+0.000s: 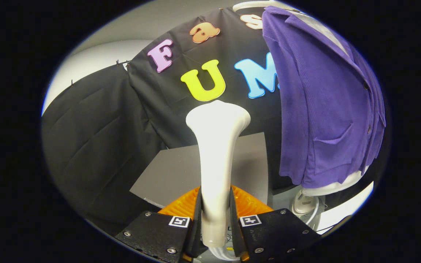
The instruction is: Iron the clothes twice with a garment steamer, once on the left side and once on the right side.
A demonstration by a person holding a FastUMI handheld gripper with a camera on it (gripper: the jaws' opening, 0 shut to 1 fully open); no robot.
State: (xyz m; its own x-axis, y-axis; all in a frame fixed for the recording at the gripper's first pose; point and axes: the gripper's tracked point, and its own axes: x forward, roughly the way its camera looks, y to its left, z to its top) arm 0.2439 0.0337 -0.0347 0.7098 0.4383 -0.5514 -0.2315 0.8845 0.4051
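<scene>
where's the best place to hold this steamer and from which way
Grip the garment steamer on its slim straight handle, fingers closing from either side, as the gripper does now. The handle is narrow there; the head flares wide beyond, so a grip there would likely slip.

No brand, number or word can be read on the garment steamer (216,146) or the purple jacket (320,102). The only signs are two small square black-and-white coded markers (179,221) on the gripper (216,204), one behind each finger; they carry a block pattern, not letters. Both fingers press on the steamer's handle between them.
</scene>
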